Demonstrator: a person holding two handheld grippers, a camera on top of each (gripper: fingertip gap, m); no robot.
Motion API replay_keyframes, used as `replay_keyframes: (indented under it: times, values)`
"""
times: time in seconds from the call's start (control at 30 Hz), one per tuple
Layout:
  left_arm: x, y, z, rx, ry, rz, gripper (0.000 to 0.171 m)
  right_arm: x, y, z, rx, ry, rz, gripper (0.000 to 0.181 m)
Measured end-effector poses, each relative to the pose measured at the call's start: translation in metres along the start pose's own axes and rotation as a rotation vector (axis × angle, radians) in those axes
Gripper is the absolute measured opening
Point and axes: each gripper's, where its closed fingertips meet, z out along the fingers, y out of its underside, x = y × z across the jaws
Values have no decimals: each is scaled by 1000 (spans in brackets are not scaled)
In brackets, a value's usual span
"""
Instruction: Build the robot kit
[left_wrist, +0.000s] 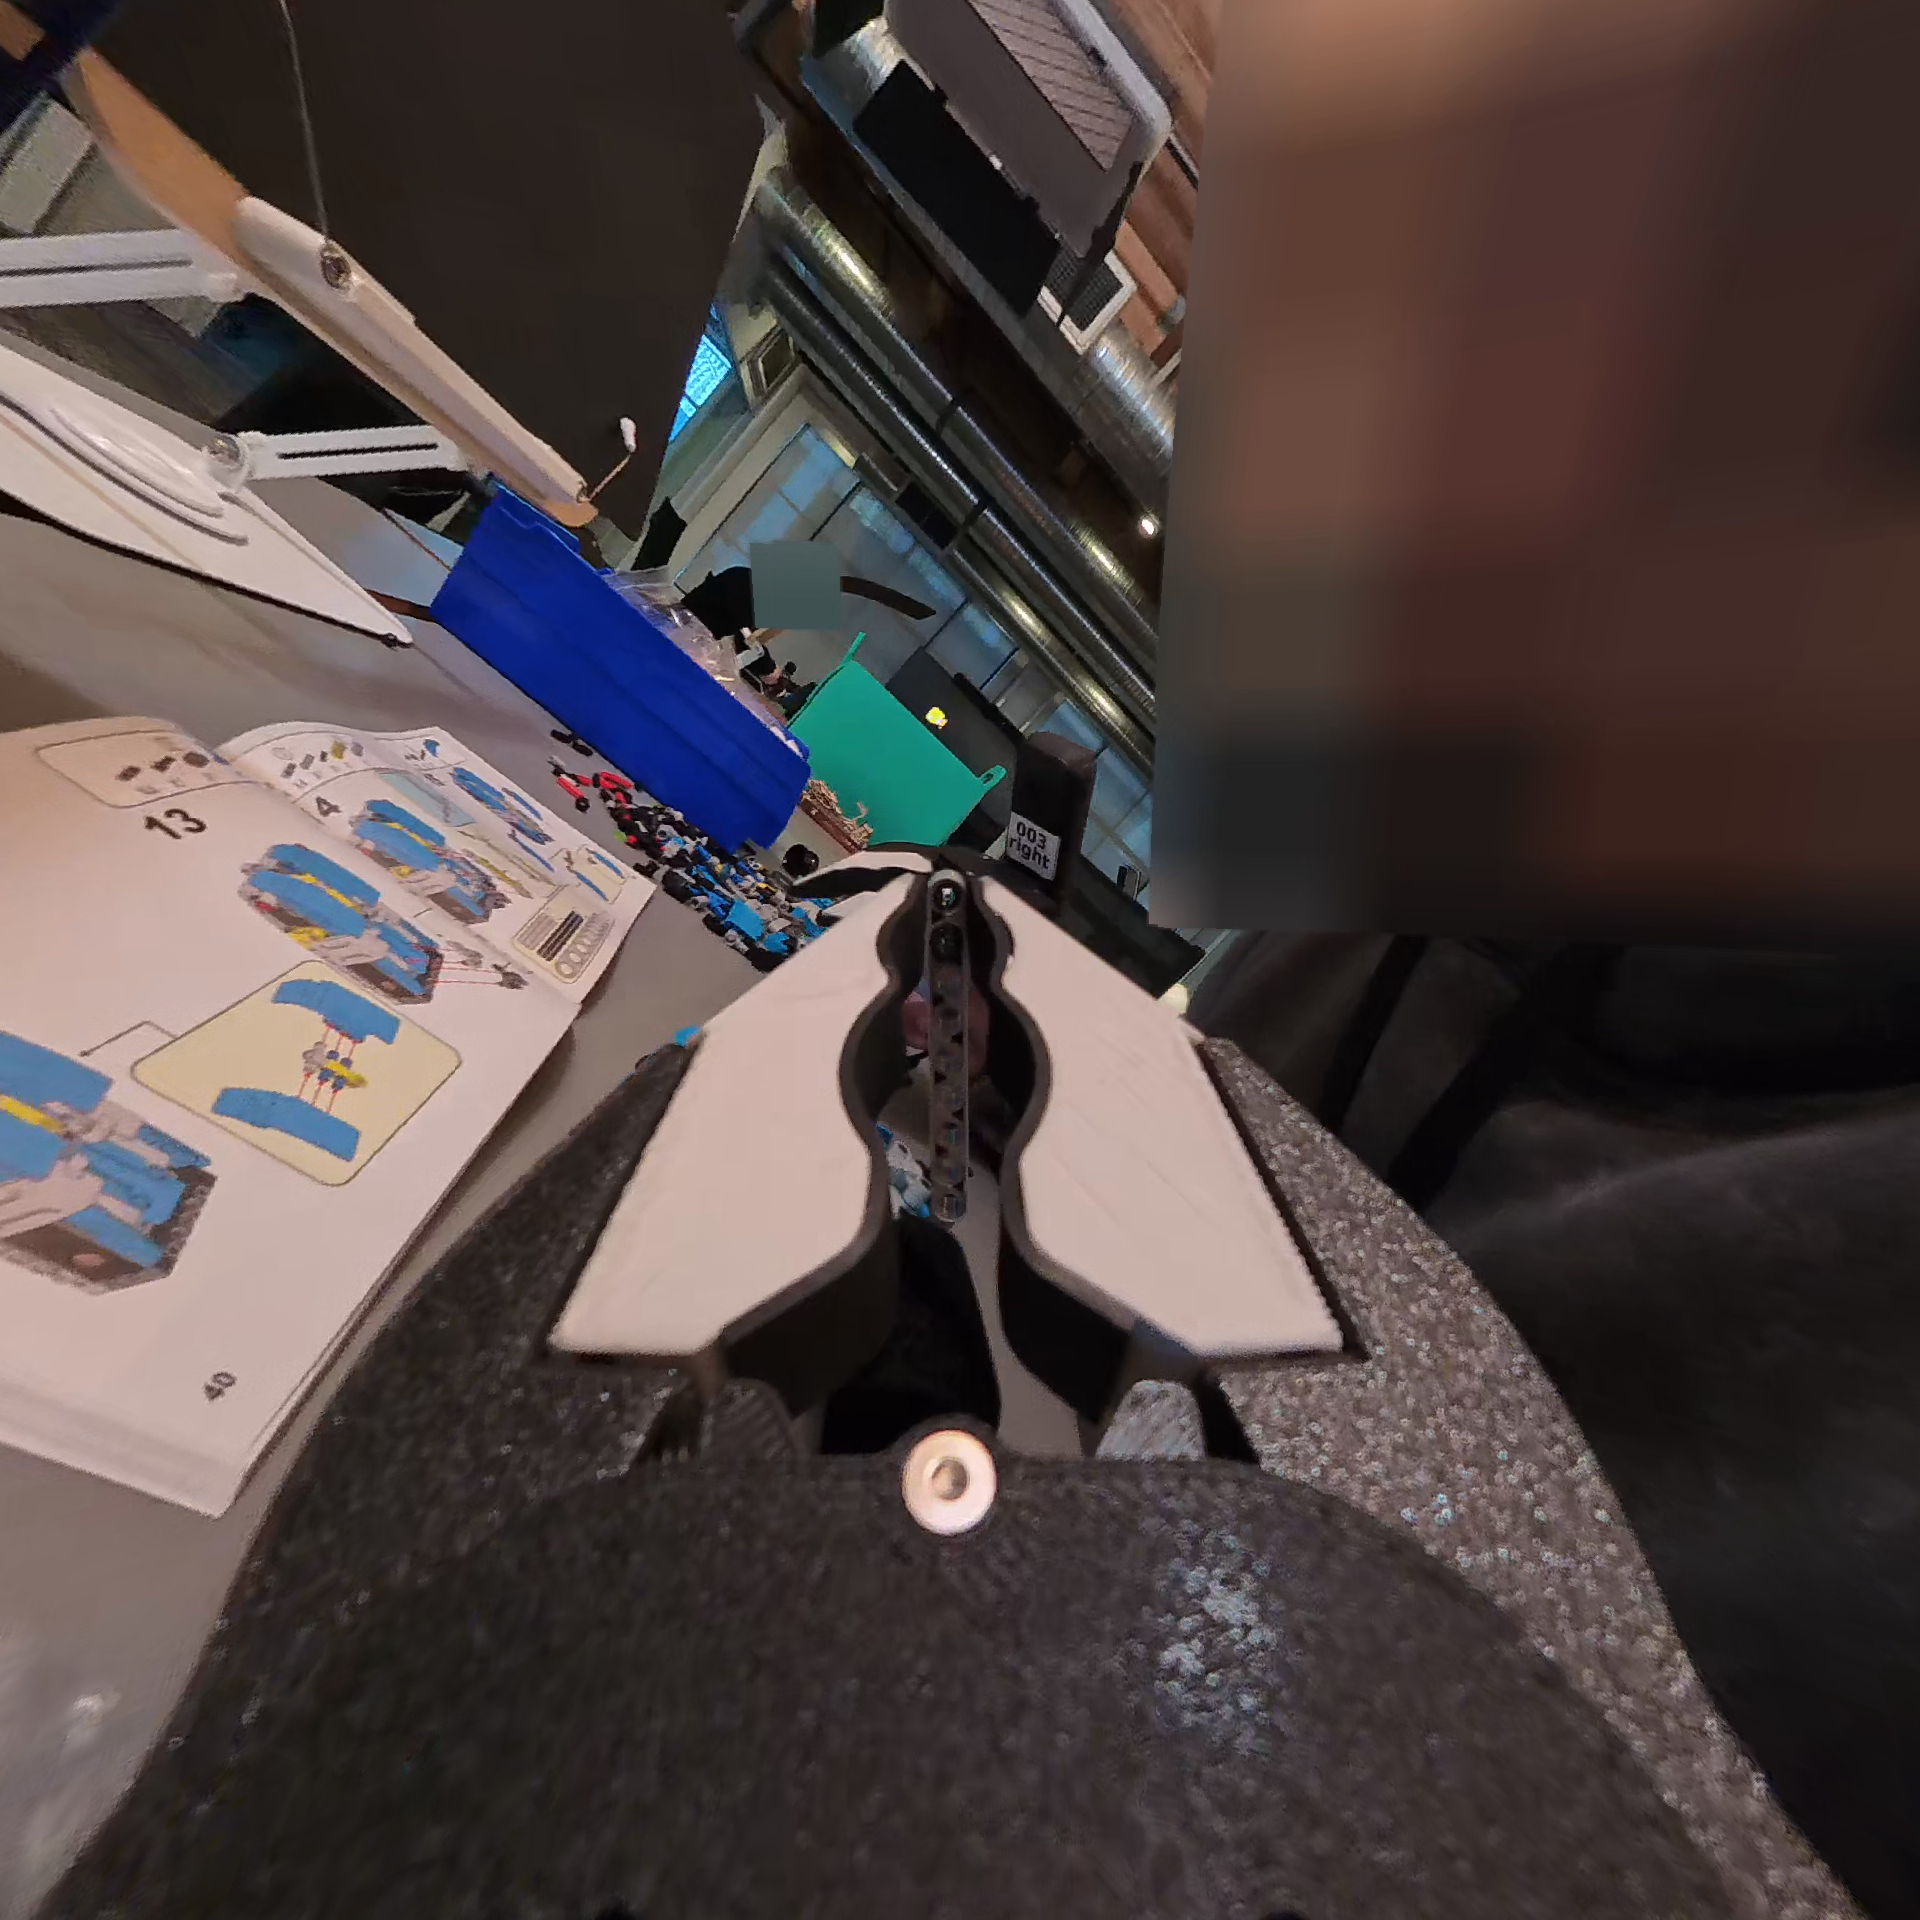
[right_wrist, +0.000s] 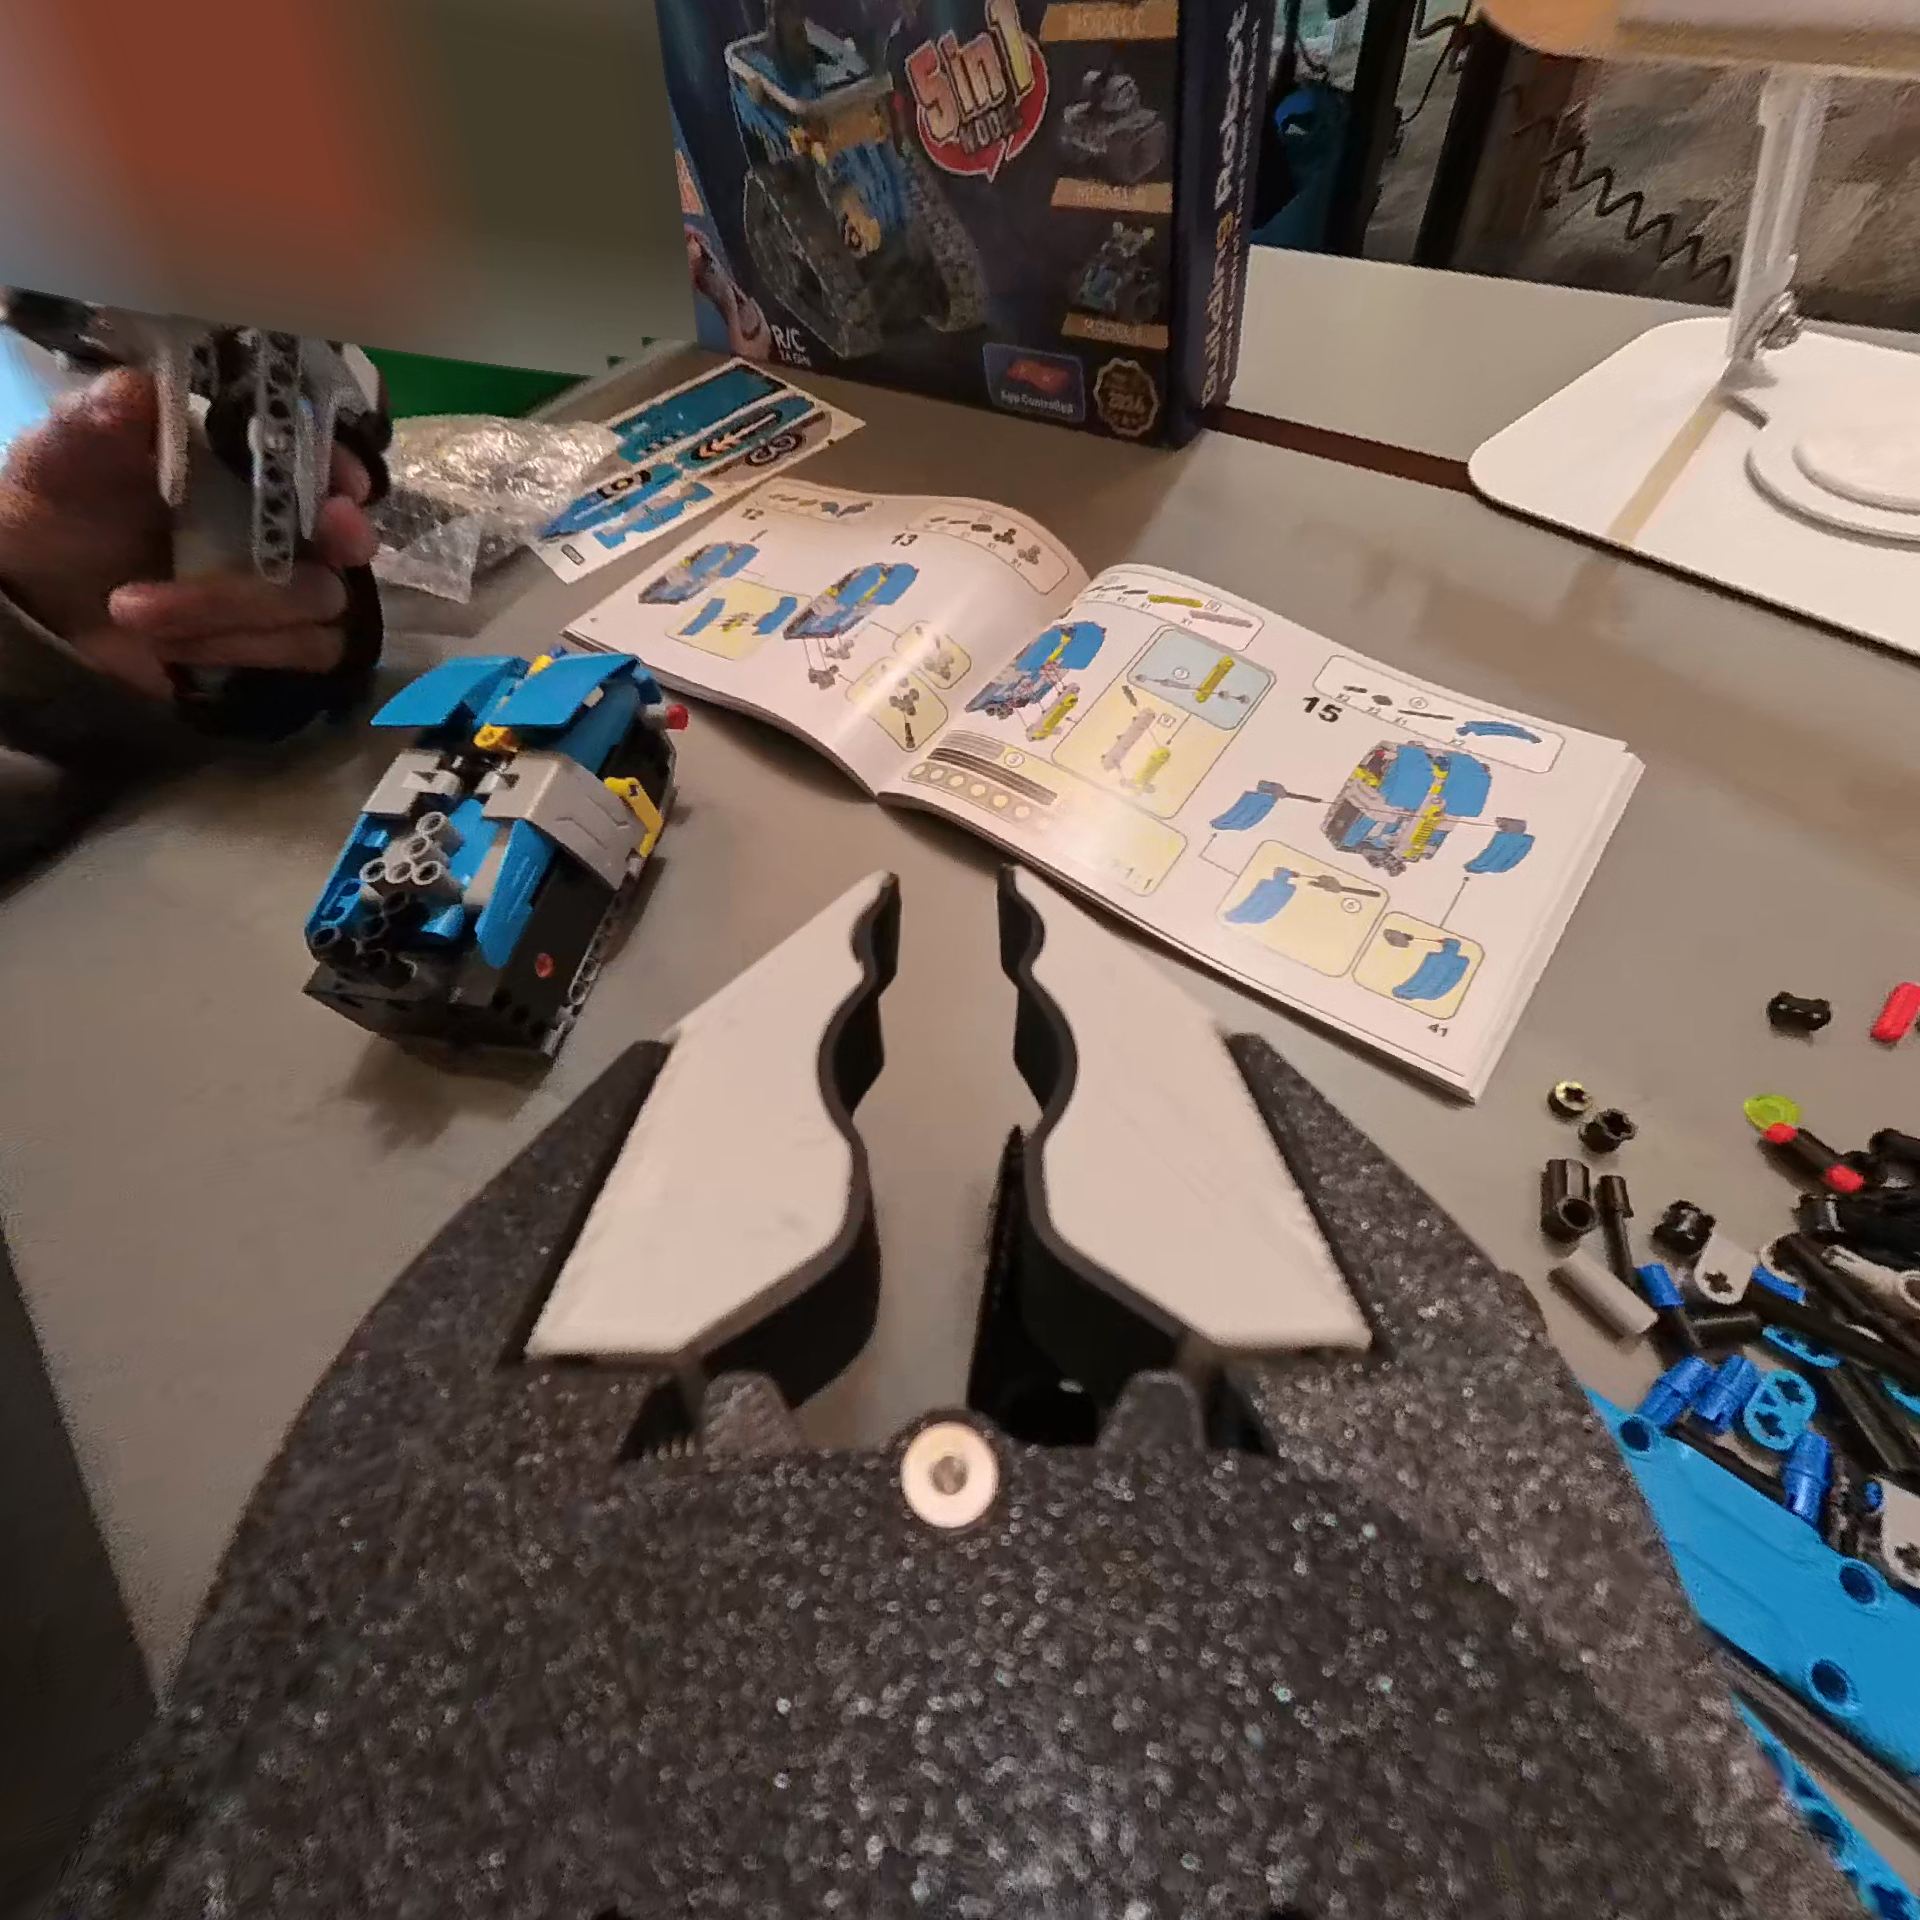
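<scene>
My left gripper (left_wrist: 948, 883) is shut on a long dark grey beam with holes (left_wrist: 948, 1039), held lengthwise between its jaws and raised off the table. In the right wrist view this gripper, in a hand (right_wrist: 94, 540), shows at the far left with the beam (right_wrist: 272, 468). My right gripper (right_wrist: 948, 883) is open and empty, low over the grey table (right_wrist: 1299, 540). A partly built blue, grey and black brick vehicle (right_wrist: 499, 831) lies just left of its fingertips. An open instruction booklet (right_wrist: 1143, 748) lies just beyond them and also shows in the left wrist view (left_wrist: 260, 987).
A heap of small black, blue and red parts (right_wrist: 1787, 1299) lies at the right, seen too in the left wrist view (left_wrist: 717, 883). The kit box (right_wrist: 966, 187), a sticker sheet (right_wrist: 696, 457) and a plastic bag (right_wrist: 468, 478) stand behind. A white stand base (right_wrist: 1714, 457), a blue bin (left_wrist: 613, 665). There is about 25 cm between the tips of the two grippers. From my right tips it is roughly 35 cm to the white stand base (right_wrist: 1714, 457); from my left, 45 cm. It turns up in the left wrist view (left_wrist: 58, 454) as well.
</scene>
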Motion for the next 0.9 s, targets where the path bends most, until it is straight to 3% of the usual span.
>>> replay_keyframes:
  times: [0.27, 0.37, 0.47, 0.53, 0.67, 0.73, 0.8, 0.9]
  values:
    - [-4, 9, 4, -60, -67, 87, 7, -1, 0, 0, 2, -11, 9, 18]
    - [-3, 20, 10, -134, -135, 234, 7, -12, -4, -1, 21, -49, -1, 18]
    - [5, 30, 16, -196, -202, 487, 7, -46, -19, 1, 86, -189, -8, 24]
    - [15, 36, 21, -214, -191, 557, 7, -77, -34, 5, 122, -277, -59, 24]
    - [35, 50, 26, -265, -119, 594, 7, -149, -69, 15, 202, -456, -166, 15]
    - [45, 57, 27, -284, -69, 598, 7, -178, -64, 28, 119, -597, -143, 27]
    - [55, 60, 29, -287, -12, 570, 7, -191, -54, 38, 43, -658, -139, 28]
    - [64, 70, 29, -330, 49, 530, 7, -198, -53, 37, 65, -670, -185, 15]
